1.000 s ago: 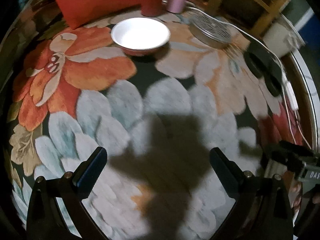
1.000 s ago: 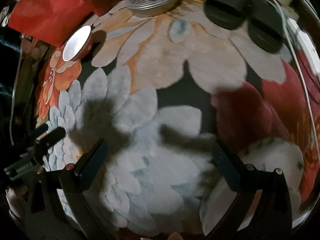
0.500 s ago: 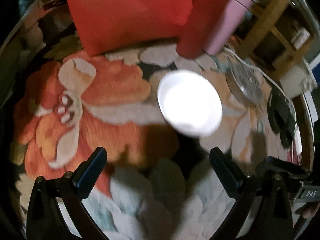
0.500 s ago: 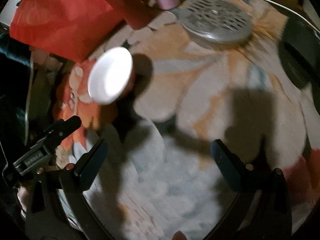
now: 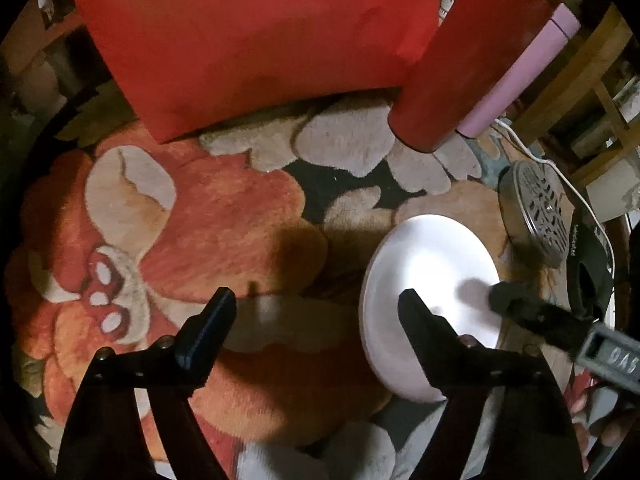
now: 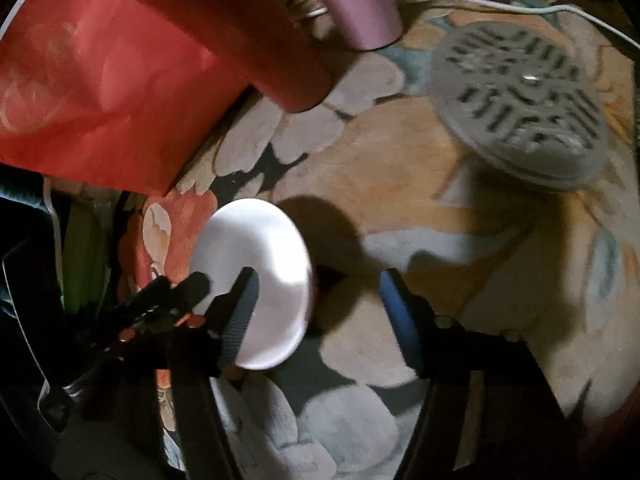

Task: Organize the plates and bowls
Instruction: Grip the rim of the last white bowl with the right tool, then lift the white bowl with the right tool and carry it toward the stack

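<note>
Left wrist view: your left gripper [image 5: 316, 300], jaws partly open, just closing and empty, tilts steeply down over the floral rug [image 5: 224, 216], its right finger above the near edge of the white bowl [image 5: 432, 280] beside the red cylinder [image 5: 468, 60]; centre the rim between both pads before you squeeze (the right gripper's finger already reaches across the bowl). Right wrist view: your right gripper [image 6: 320, 286], narrower, also just closing and gripping nothing, angles down with its left finger over the bowl [image 6: 256, 256] and its right finger over bare rug; shift left until the rim sits between them, clear of the perforated metal disc [image 6: 520, 100].
</note>
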`<action>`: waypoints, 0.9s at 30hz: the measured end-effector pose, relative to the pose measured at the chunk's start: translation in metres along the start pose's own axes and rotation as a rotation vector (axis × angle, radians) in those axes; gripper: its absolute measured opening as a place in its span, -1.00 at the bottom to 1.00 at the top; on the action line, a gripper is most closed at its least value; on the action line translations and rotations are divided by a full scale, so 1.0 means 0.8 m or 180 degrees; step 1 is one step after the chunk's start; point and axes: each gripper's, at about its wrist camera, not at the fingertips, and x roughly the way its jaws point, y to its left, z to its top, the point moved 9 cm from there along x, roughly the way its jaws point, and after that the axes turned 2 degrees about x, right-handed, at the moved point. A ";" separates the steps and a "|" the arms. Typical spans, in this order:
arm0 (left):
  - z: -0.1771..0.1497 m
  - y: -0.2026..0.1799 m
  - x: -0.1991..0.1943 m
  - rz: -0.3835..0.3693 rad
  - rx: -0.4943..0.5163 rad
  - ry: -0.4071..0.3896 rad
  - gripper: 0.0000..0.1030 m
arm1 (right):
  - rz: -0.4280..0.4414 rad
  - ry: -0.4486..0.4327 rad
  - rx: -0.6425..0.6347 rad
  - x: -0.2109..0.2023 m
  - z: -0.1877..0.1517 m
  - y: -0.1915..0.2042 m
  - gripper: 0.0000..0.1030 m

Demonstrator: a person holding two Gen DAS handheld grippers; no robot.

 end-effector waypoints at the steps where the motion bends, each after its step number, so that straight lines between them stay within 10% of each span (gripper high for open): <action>1: 0.001 -0.001 0.004 -0.0015 -0.0012 0.0019 0.47 | -0.0007 0.0033 -0.0005 0.007 -0.001 0.003 -0.02; 9: -0.006 -0.033 0.029 -0.0171 -0.0041 0.0234 -0.80 | -0.0169 0.0127 0.0045 0.050 -0.007 0.009 -0.80; 27: -0.076 -0.107 -0.071 -0.0335 0.0170 0.0221 -0.86 | -0.0306 0.0295 -0.0023 -0.062 -0.078 -0.021 -0.79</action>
